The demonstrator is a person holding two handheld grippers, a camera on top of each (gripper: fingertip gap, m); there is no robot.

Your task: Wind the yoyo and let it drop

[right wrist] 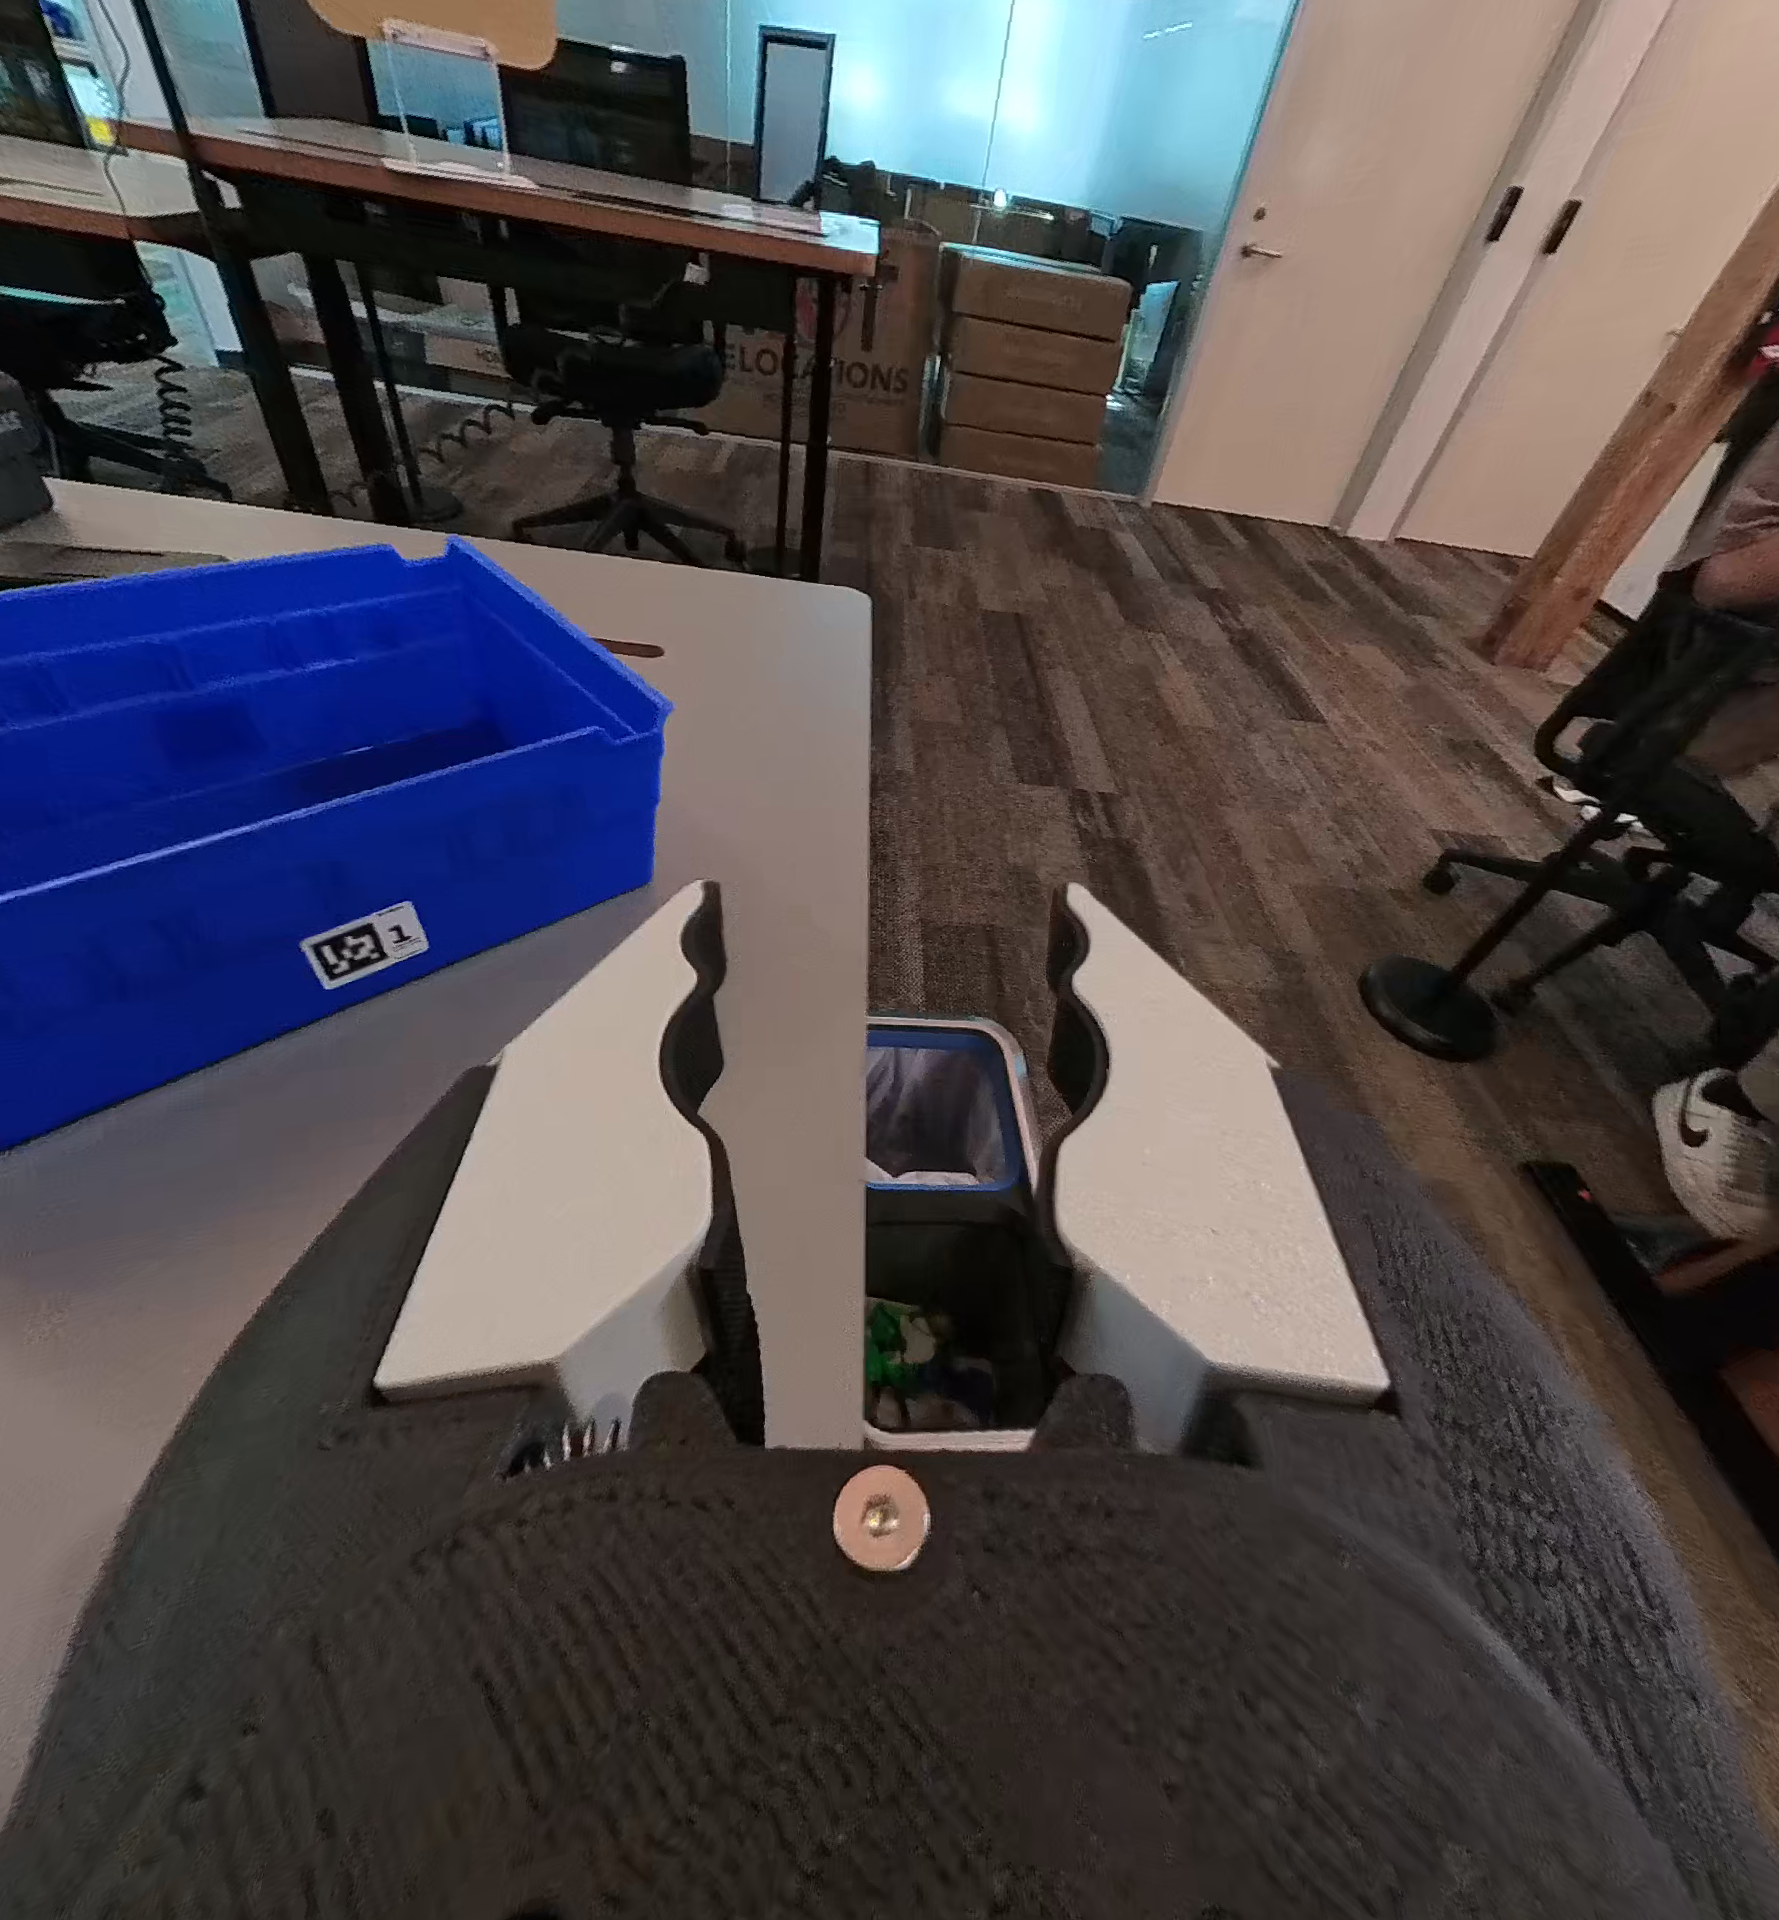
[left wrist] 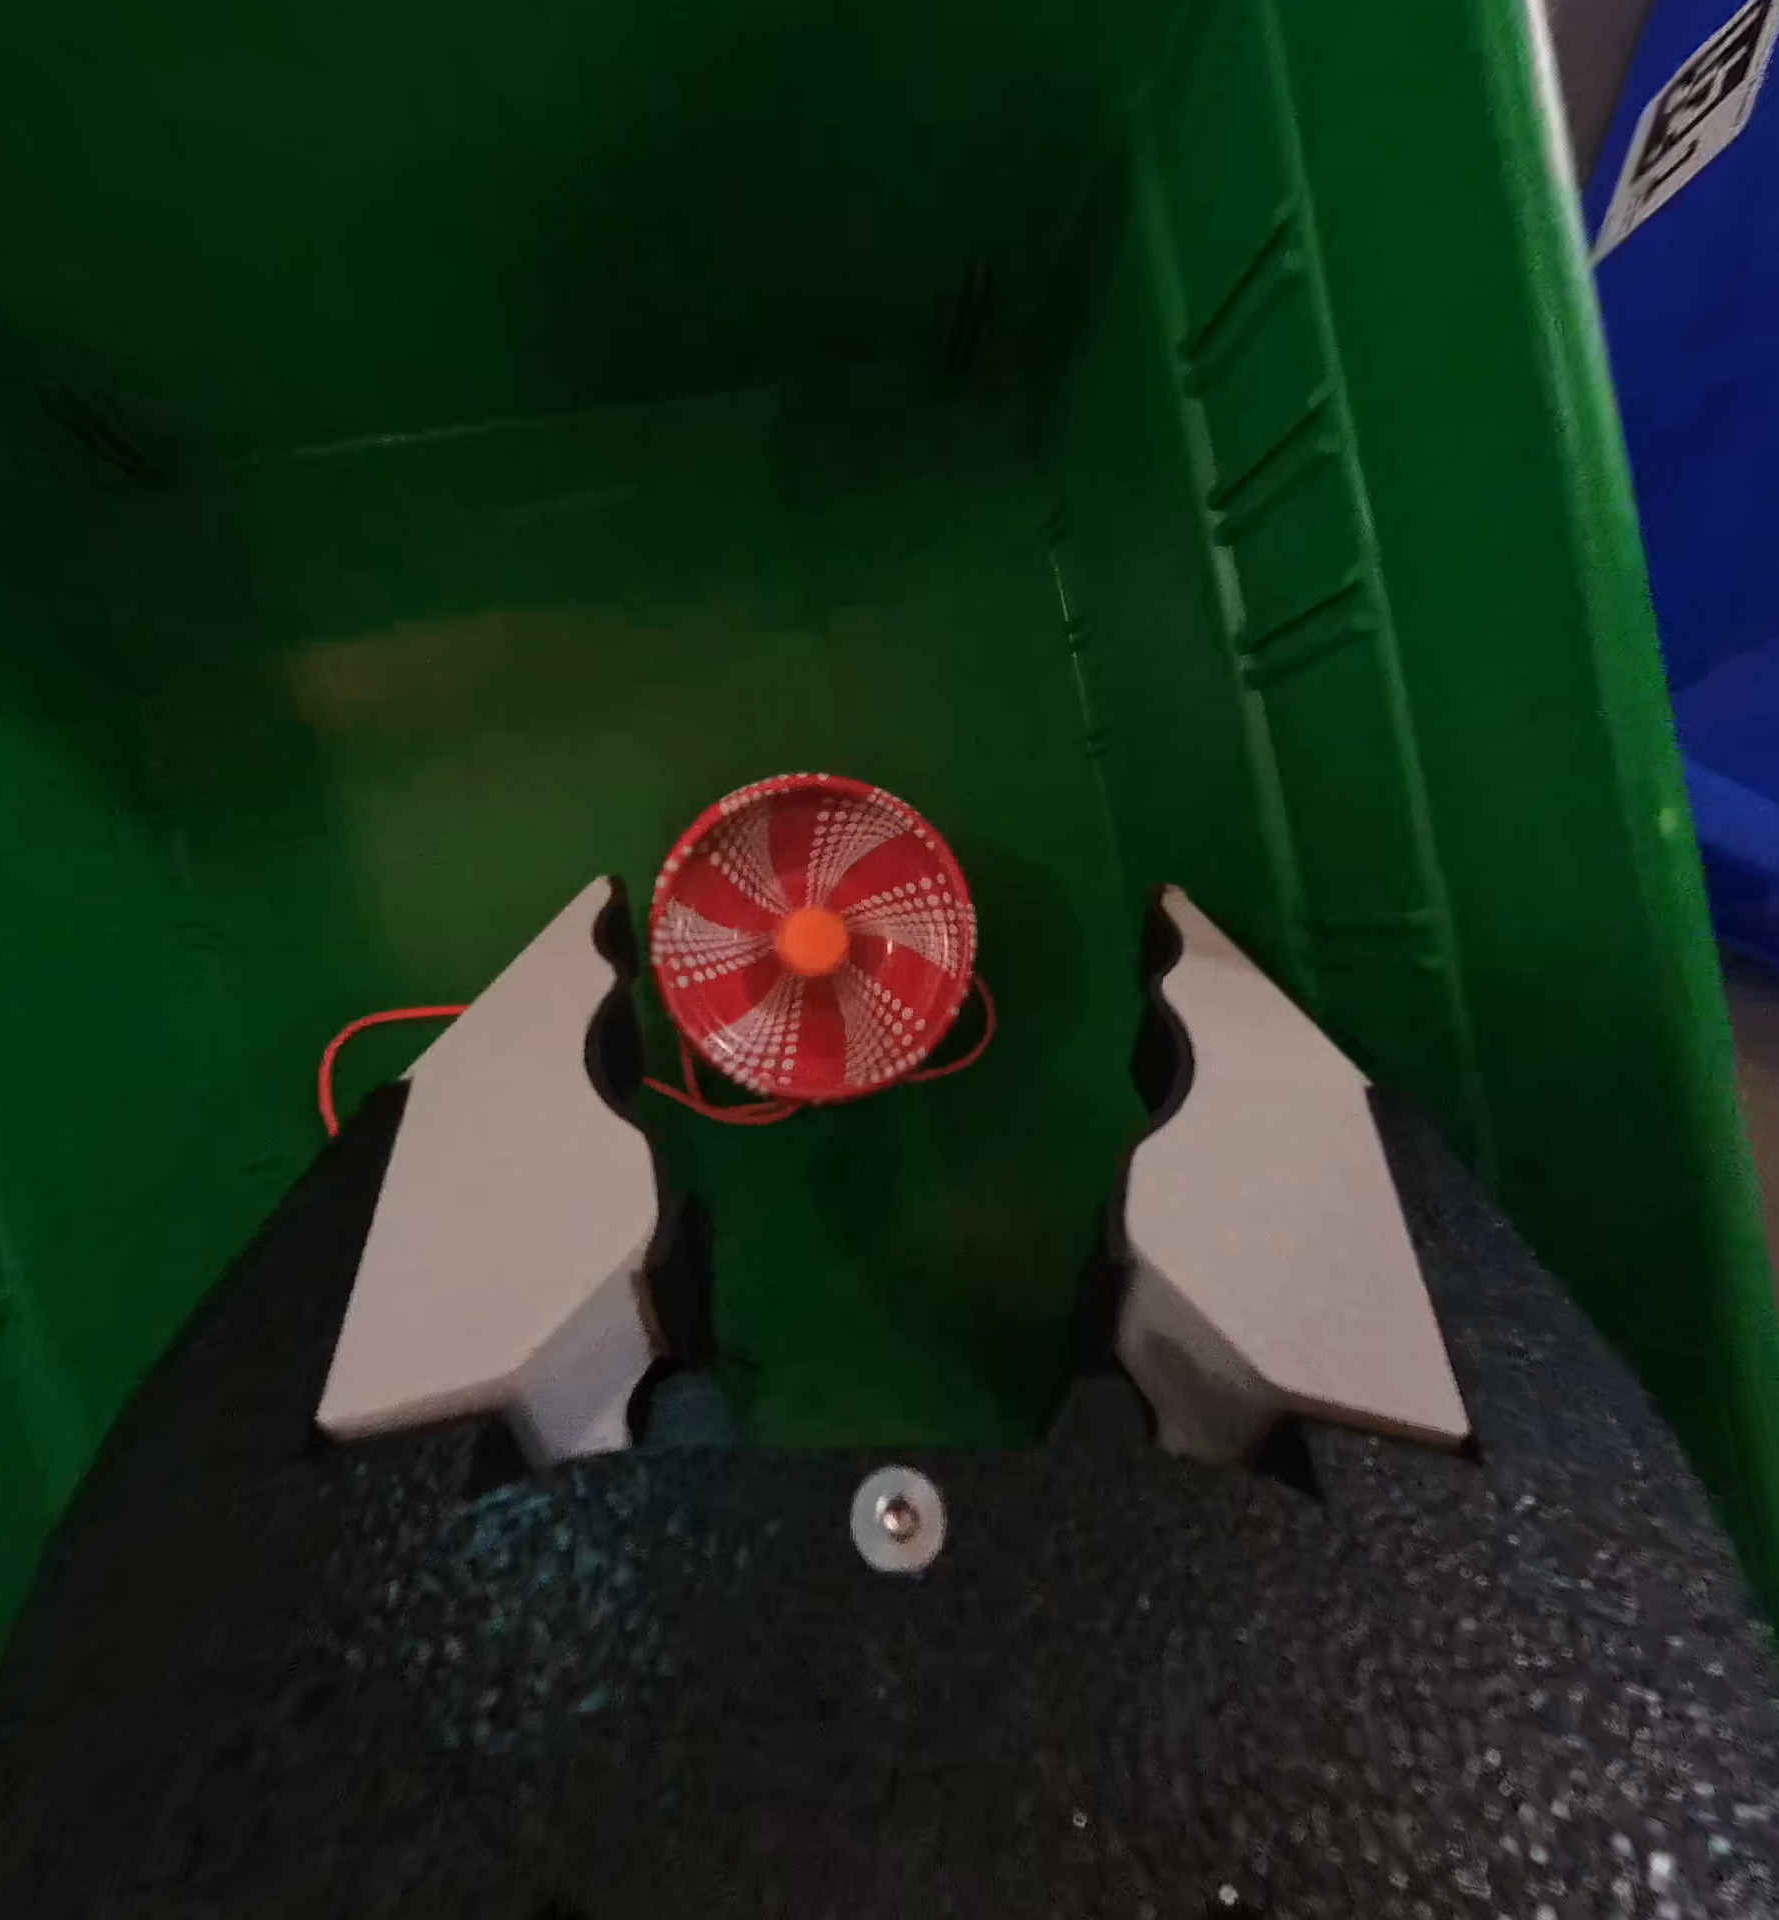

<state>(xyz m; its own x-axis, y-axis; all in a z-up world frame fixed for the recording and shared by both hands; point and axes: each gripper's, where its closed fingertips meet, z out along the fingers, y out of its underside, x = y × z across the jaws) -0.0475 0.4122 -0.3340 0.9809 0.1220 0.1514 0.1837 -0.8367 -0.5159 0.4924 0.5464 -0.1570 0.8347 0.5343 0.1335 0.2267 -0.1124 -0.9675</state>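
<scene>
A red yoyo with a white dotted swirl and an orange hub lies flat on the floor of a green bin. Its thin red string lies loose around it and runs left behind my left finger. My left gripper is open and empty, reaching down into the bin, with the yoyo just past the fingertips and nearer the left one. My right gripper is open and empty, held above the right edge of a grey table. The yoyo does not show in the right wrist view.
A blue bin with a square marker sticker stands on the table left of my right gripper; it also shows in the left wrist view. A waste bin stands on the floor below. A seated person is at the right. My hands' fingertips stand some 60 centimeters from each other.
</scene>
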